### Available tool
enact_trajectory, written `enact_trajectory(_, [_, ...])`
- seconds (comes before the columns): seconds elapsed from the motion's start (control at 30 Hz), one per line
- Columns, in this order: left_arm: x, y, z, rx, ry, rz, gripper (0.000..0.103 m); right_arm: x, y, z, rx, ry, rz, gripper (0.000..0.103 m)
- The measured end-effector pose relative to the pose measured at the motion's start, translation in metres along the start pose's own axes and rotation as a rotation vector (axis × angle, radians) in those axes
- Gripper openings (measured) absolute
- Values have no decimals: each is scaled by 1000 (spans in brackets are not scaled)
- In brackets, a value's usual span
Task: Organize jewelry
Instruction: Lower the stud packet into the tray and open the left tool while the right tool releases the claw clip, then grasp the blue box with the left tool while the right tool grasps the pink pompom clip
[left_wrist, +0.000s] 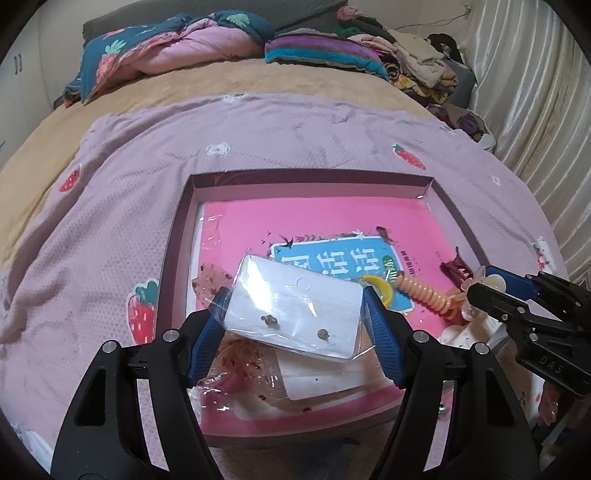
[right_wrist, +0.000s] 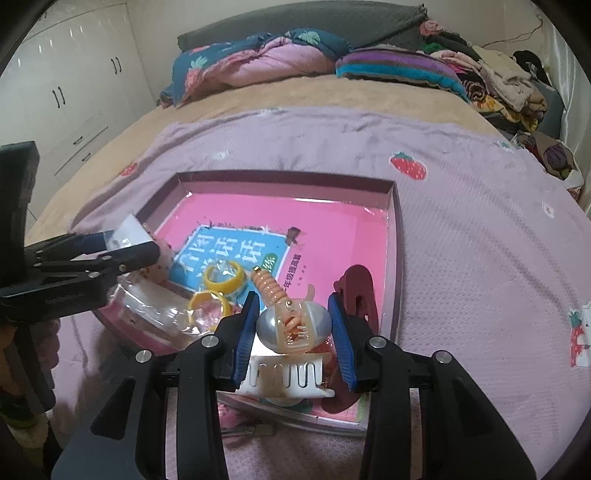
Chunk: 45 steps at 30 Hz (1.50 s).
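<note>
Two grippers loaded, both over the tray. Our left gripper (left_wrist: 295, 317) has its blue pads on the short edges of an earring card (left_wrist: 295, 310), a white card in a clear sleeve carrying two small studs. It sits tilted, above the near left part of the tray (left_wrist: 173, 236). Our right gripper (right_wrist: 291, 328) is clamped on a peach hair claw (right_wrist: 293, 326) with pearl-like domes on its sides; the jaws stand narrow and the pads touch both domes.

Moving outward from the right gripper: a white claw clip (right_wrist: 284, 373) lies just under the fingers at the tray's near edge, a dark red clip (right_wrist: 356, 295) just beside the right pad, and an orange spiral hair tie (right_wrist: 269, 288) ahead of the held claw. Two yellow rings (right_wrist: 223, 277) in clear wrap sit to the left, near more clear packets under the left gripper.

Tray is a shallow box lid with a pink book (left_wrist: 314, 229) lining the bottom, resting on a lilac strawberry blanket (left_wrist: 110, 203) on the bed.

Progress, as we judge it: well along. Most pieces visible are already inside the tray, clustered at the near end. We see no loose jewelry on the blanket. What's left looks like setting down the card and the peach claw. Contents lie in a heap, not sorted, so some tidying may remain.
</note>
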<state>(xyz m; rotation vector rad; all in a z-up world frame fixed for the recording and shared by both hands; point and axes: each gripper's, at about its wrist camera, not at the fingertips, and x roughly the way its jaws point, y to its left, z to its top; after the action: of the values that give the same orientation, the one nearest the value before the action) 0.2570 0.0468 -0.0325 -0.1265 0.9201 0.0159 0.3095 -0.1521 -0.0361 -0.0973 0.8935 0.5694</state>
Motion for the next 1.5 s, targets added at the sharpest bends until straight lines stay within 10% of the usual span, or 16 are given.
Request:
enact_trajectory(0.43, [-22, 2, -5, 2, -40, 7, 74, -42, 1, -2, 29, -91, -6, 69])
enact_trajectory(1.5, [-108, -8, -60, 30, -120, 72, 93, -116, 27, -64, 21, -132, -15, 84])
